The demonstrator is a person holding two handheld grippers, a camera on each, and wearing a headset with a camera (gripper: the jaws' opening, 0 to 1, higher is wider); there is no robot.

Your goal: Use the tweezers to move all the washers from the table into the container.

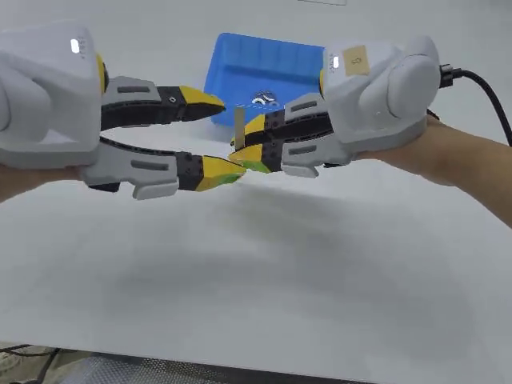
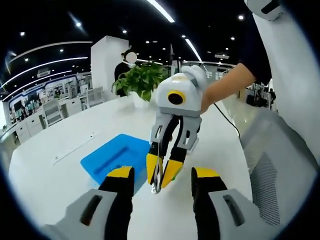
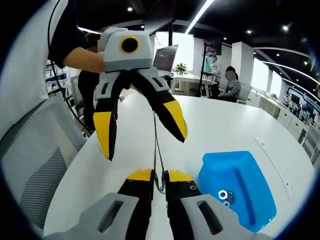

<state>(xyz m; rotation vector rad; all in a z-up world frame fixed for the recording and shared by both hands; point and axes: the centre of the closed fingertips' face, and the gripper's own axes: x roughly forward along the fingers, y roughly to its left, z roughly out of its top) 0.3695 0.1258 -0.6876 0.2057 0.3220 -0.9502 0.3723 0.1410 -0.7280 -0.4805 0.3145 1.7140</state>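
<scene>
My right gripper [image 1: 246,142] is shut on thin metal tweezers [image 1: 238,120], which stick out between its yellow tips. In the right gripper view the tweezers [image 3: 156,145] run forward from the closed jaws of the right gripper [image 3: 160,175]. My left gripper [image 1: 224,136] faces it, open, its yellow tips above and below the tweezers' end. In the left gripper view the left gripper [image 2: 163,172] stands wide around the tweezers [image 2: 157,182]. The blue container [image 1: 240,60] sits behind both, with a few washers [image 1: 262,100] inside. The right gripper view shows those washers [image 3: 223,195] in the container [image 3: 245,175].
The white table [image 1: 256,272] stretches in front of the grippers to its near edge. A cable [image 1: 488,92] trails from the right gripper. In the gripper views grey chairs [image 3: 35,165] stand beside the table, with a plant [image 2: 142,80] at its far end.
</scene>
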